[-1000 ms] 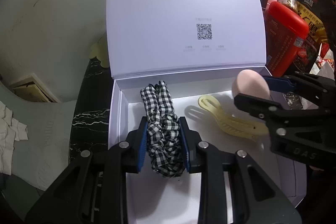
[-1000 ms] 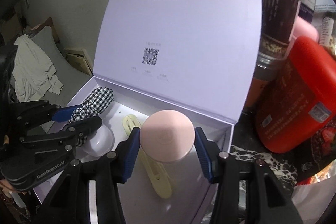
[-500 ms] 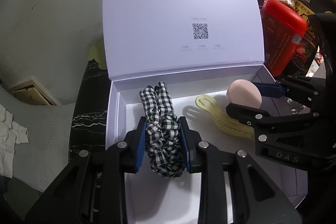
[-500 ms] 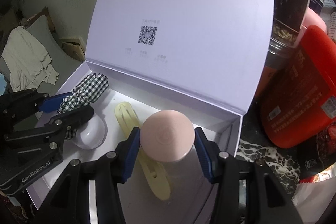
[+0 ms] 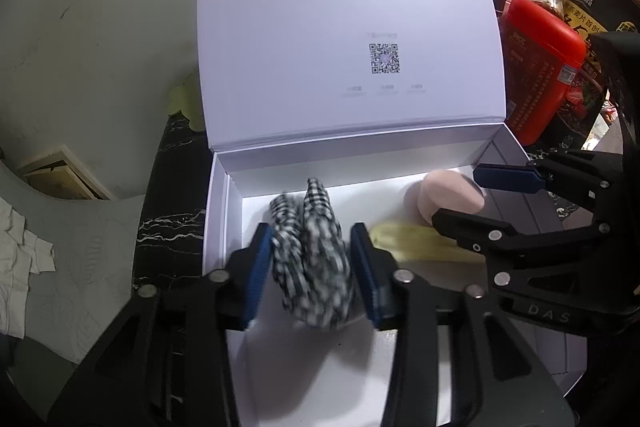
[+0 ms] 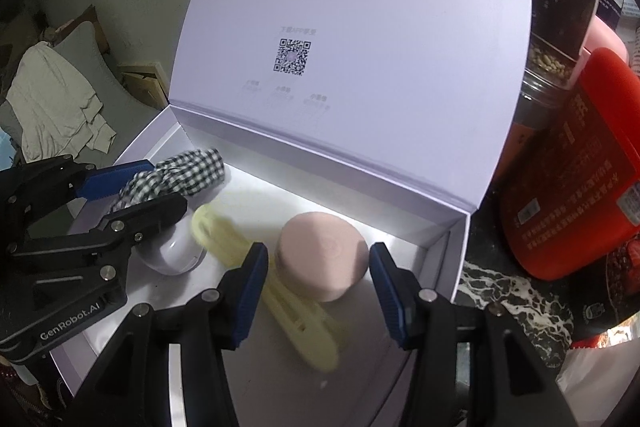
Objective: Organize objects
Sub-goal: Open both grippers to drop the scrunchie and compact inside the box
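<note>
A white box (image 5: 224,211) with its lid up stands on the dark marble counter. My left gripper (image 5: 310,263) is over its left side, jaws open, with a black-and-white checked scrunchie (image 5: 312,259) loose between them. My right gripper (image 6: 320,275) is over the right side, jaws open, with a pink makeup sponge (image 6: 322,259) between them, apart from both pads. The sponge also shows in the left wrist view (image 5: 444,197). A pale yellow hair clip (image 6: 296,311) and a small white round object (image 6: 174,249) lie on the box floor.
A red plastic canister (image 6: 576,187), a dark jar (image 6: 560,7) and food packets (image 5: 580,11) crowd the counter right of the box. The raised lid (image 6: 360,27) stands behind. White cloth (image 6: 52,107) lies lower left, off the counter.
Both grippers have opened. The scrunchie and the pink sponge are released inside the box, and both grippers sit lower in it.
</note>
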Available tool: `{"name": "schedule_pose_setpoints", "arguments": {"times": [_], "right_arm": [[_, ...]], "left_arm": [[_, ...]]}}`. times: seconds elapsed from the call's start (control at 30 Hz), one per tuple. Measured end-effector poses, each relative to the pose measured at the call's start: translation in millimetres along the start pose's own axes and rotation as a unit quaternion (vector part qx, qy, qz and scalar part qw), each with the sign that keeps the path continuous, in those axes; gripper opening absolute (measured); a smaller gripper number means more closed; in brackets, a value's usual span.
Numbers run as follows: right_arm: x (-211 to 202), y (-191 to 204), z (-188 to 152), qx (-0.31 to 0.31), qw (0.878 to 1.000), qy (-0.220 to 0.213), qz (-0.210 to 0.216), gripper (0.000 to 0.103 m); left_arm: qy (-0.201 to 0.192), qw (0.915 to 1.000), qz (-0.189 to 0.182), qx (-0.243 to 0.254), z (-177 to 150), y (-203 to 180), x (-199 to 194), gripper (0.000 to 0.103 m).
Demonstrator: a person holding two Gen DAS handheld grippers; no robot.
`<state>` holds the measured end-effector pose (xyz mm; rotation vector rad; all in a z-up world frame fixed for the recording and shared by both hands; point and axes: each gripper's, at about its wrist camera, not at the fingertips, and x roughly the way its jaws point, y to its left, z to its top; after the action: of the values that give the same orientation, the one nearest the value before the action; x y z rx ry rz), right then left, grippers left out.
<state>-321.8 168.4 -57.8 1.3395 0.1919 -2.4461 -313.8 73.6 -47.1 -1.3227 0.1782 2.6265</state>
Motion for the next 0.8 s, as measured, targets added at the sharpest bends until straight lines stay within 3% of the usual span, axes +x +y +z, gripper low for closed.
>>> {"name": "schedule_pose_setpoints", "arguments": {"times": [0.2,0.8], "right_arm": [[0.2,1.8,0.6,0.0,1.0,0.0,-0.001,0.054],[-24.0,15.9,0.1,0.007,0.999,-0.016,-0.033,0.058]], "left_arm": [[0.006,1.0,-0.001,-0.001,-0.3,-5.5,1.6,0.05],[0.0,0.9998,0.021,-0.004,-2.3,-29.9,-18.9,0.051]]}}
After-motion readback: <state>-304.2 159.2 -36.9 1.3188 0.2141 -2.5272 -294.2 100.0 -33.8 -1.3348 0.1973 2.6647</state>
